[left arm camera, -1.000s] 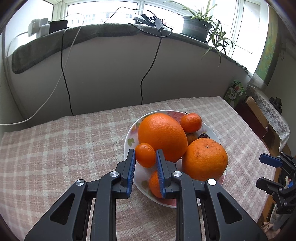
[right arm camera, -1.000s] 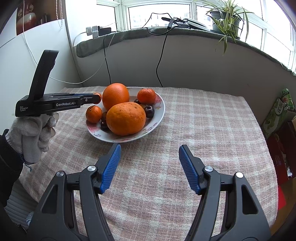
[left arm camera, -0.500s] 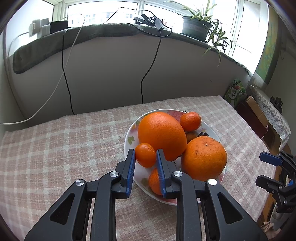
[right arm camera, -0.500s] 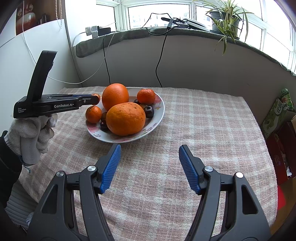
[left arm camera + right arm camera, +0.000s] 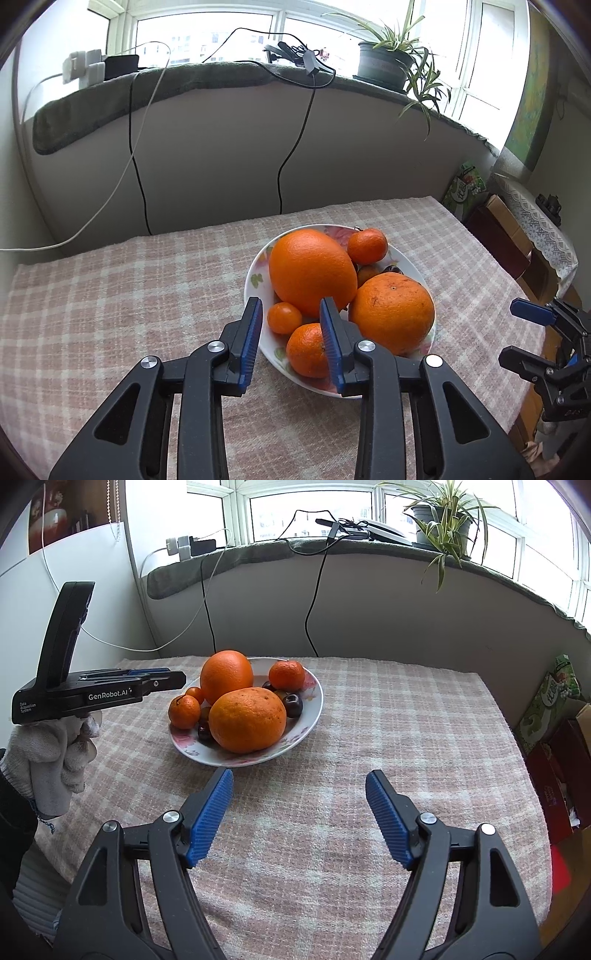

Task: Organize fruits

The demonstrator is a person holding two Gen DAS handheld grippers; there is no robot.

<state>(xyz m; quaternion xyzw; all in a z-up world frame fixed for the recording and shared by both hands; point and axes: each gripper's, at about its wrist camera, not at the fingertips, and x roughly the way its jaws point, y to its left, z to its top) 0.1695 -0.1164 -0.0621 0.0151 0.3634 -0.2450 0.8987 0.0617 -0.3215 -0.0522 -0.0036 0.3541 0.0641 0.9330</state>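
At the left edge of the worktop, a gloved hand holds the left tool, which points toward the plate of fruit. Its jaws are opening, the blue pads apart and pressing on nothing; seen along its fingers, a small mandarin and a second mandarin show in the gap, both lying on the plate's near-left rim, clear of the pads. The plate stands toward the far-left part of the worktop, on a pink checked cloth. On it, going left to right in the right wrist view: the two small mandarins at the left rim, a large smooth orange toward the back, a large rough-skinned orange at the front touching it, dark round fruits tucked beside the big ones, and a stemmed mandarin at the back right. Nearer the front edge, well apart from the plate, the right tool hangs over bare cloth; its jaws are opening wide with nothing between them. Beyond the far edge, cables hang down a grey wall below a windowsill with a potted plant
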